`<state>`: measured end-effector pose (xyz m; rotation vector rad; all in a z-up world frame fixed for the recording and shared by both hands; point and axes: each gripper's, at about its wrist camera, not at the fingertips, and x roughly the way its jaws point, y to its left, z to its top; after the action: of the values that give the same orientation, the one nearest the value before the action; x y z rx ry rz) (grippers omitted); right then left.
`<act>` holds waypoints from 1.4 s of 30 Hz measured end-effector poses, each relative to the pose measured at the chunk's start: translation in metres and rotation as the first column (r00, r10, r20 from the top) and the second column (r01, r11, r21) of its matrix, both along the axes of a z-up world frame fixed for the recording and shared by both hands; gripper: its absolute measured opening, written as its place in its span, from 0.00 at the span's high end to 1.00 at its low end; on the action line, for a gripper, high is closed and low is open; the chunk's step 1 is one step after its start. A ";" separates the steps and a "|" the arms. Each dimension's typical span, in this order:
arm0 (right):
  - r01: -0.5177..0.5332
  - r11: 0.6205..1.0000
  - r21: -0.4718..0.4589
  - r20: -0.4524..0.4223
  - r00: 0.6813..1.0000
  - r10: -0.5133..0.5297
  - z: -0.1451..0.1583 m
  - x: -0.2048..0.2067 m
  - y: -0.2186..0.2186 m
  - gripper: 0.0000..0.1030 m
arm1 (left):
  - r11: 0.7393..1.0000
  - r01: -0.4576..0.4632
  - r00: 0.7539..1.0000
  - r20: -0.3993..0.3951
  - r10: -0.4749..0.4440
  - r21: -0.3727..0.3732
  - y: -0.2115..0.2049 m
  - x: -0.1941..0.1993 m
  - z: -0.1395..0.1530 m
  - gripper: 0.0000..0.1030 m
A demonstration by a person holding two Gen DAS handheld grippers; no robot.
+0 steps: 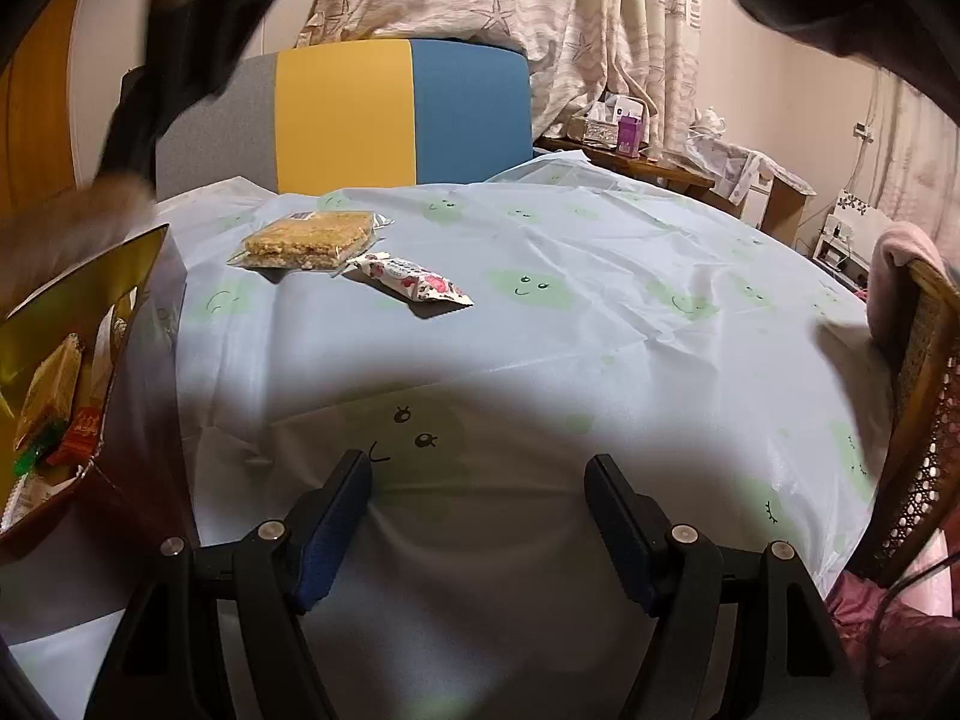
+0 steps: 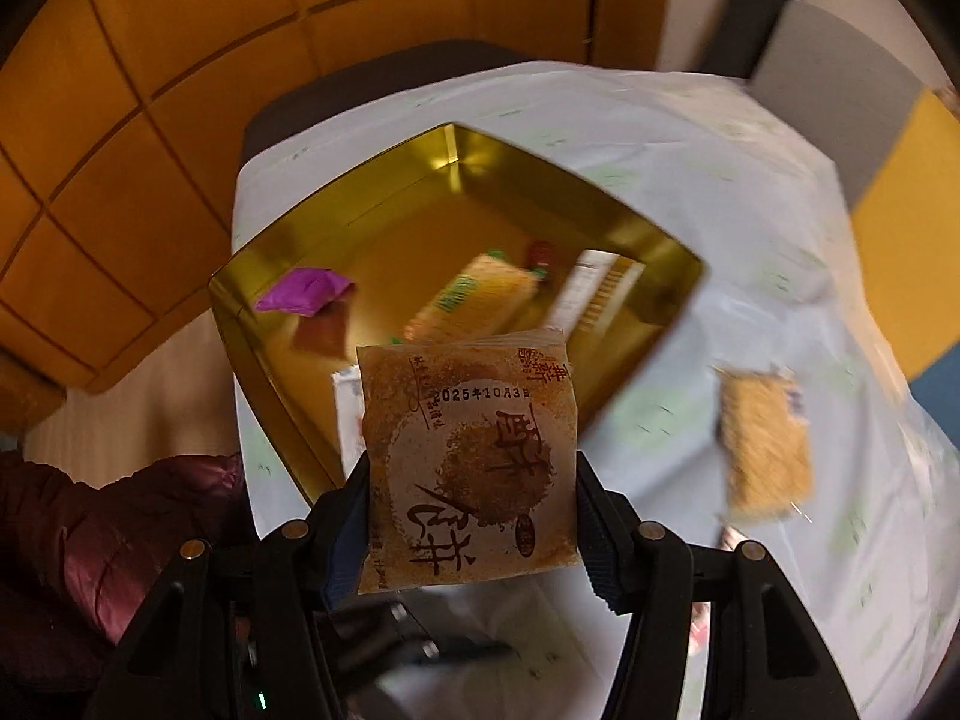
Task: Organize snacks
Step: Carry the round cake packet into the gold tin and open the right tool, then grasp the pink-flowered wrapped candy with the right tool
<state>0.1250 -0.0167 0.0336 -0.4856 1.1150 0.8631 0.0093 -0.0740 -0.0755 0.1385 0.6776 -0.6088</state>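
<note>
My right gripper [image 2: 471, 474] is shut on a brown pastry packet [image 2: 468, 456] with red print, held above the near edge of the gold box [image 2: 252, 324]. The box holds a purple packet [image 2: 303, 299], a green-and-tan packet [image 2: 474, 300] and other snacks. The box also shows at the left of the left wrist view [image 1: 135, 264]. My left gripper [image 1: 480, 480] is open and empty over the tablecloth. A clear-wrapped oat bar [image 1: 306, 246] and a white-and-pink snack [image 1: 414, 281] lie on the table ahead of it; the oat bar also shows in the right wrist view [image 2: 765, 450].
A pale blue tablecloth [image 1: 600, 312] with green faces covers the table. A grey, yellow and blue chair back [image 1: 372, 114] stands behind it. A wicker chair [image 1: 924, 420] is at the right. A cluttered side table [image 1: 636, 144] is far right. A maroon jacket [image 2: 90, 540] lies at the left.
</note>
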 end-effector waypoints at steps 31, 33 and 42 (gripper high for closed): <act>0.389 0.920 0.046 -0.067 0.920 -0.385 -0.029 0.009 -0.156 0.36 | 1.000 -0.007 1.000 0.006 0.007 0.014 -0.002 -0.003 0.000 0.28; 0.446 0.895 0.033 -0.075 0.894 -0.442 -0.040 0.009 -0.178 0.38 | 1.000 -0.008 1.000 0.005 0.007 0.017 -0.002 -0.003 0.000 0.28; 0.551 0.835 0.015 -0.037 0.834 -0.550 -0.058 0.022 -0.199 0.50 | 0.999 -0.012 1.000 0.001 0.012 0.031 -0.004 -0.003 0.000 0.28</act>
<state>0.1474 -0.2160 -0.0246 -0.1078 1.1871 0.3734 0.0066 -0.0775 -0.0750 0.1633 0.6870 -0.5869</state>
